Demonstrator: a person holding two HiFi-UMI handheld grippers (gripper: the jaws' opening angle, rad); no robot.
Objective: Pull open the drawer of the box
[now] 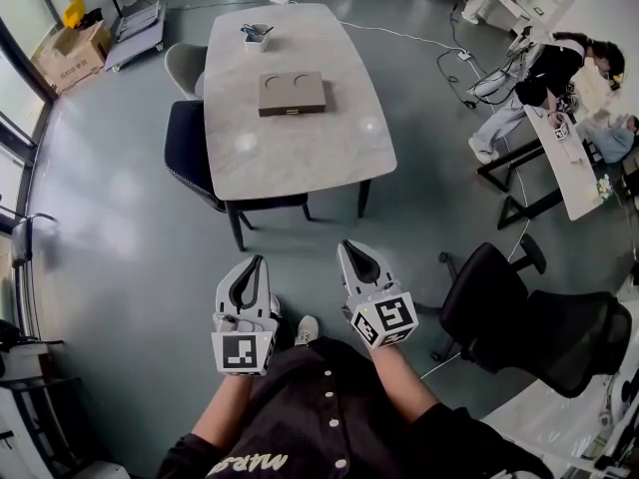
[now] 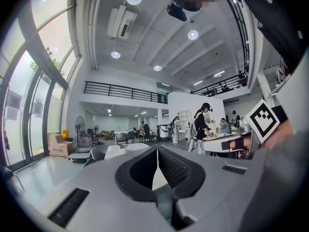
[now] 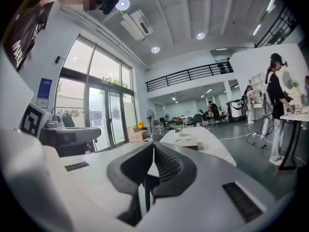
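The brown box (image 1: 292,93) lies flat on the pale table (image 1: 300,158), its drawer front facing me; from the right gripper view the box (image 3: 186,140) is small and far off on the table (image 3: 212,149). I stand well short of the table. My left gripper (image 1: 259,262) and right gripper (image 1: 349,247) are held side by side low in the head view, both pointing toward the table. Each has its jaws together with nothing between them, as the left gripper view (image 2: 156,149) and the right gripper view (image 3: 153,146) also show.
A small white holder (image 1: 257,36) stands at the table's far end. A grey chair (image 1: 184,65) and a dark chair (image 1: 187,155) flank the table's left side. A black office chair (image 1: 529,312) sits to my right. A person (image 1: 544,73) works at a desk, with cables (image 1: 439,48) on the floor.
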